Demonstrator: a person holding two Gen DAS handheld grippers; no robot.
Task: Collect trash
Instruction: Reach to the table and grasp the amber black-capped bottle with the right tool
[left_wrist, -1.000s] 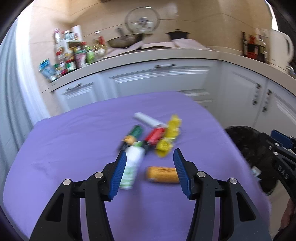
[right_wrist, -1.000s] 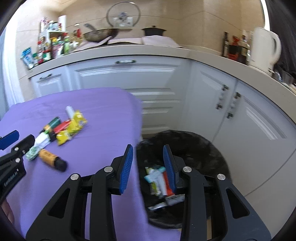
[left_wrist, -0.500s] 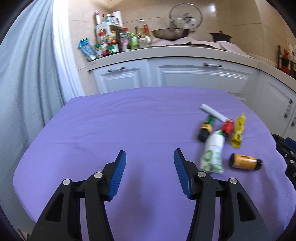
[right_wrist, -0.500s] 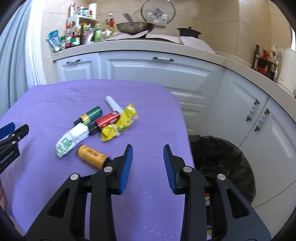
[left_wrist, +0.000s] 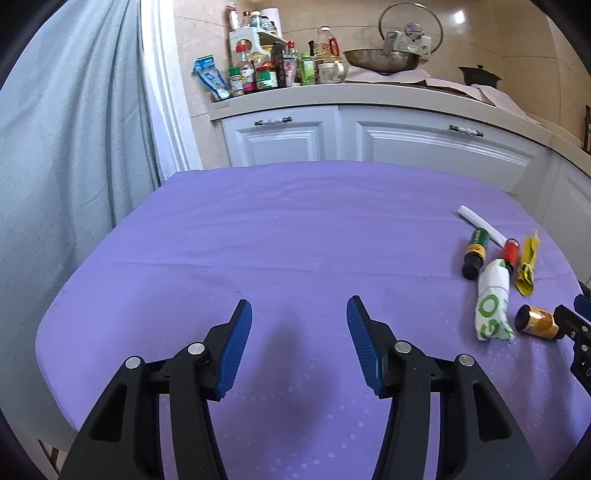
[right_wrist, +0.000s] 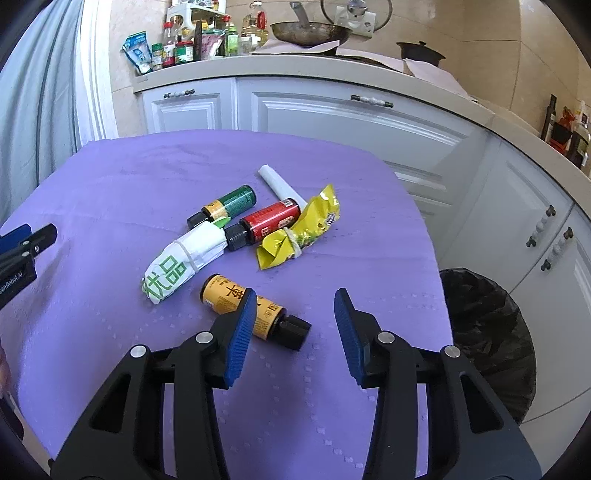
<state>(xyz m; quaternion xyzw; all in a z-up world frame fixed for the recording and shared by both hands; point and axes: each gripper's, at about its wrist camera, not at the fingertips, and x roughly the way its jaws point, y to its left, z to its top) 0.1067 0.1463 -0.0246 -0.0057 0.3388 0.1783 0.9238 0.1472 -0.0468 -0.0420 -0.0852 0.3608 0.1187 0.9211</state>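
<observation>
Trash lies on the purple tablecloth (right_wrist: 110, 192): an orange bottle (right_wrist: 236, 301), a white-green wrapper (right_wrist: 181, 264), a red bottle (right_wrist: 267, 221), a green bottle (right_wrist: 227, 205), a yellow wrapper (right_wrist: 301, 230) and a white tube (right_wrist: 279, 186). My right gripper (right_wrist: 293, 314) is open and empty, its left finger just in front of the orange bottle. My left gripper (left_wrist: 299, 332) is open and empty over bare cloth, with the trash at its right: the white-green wrapper (left_wrist: 493, 304) and the orange bottle (left_wrist: 537, 323).
A black-lined trash bin (right_wrist: 487, 332) stands on the floor right of the table. White cabinets (right_wrist: 332, 114) and a counter with jars and a pan (right_wrist: 306, 33) run behind. A curtain (left_wrist: 74, 147) hangs at the left.
The right gripper has swung left from over the bin to the table, opened wider and closed in on the orange bottle. The left gripper has swung left, away from the trash.
</observation>
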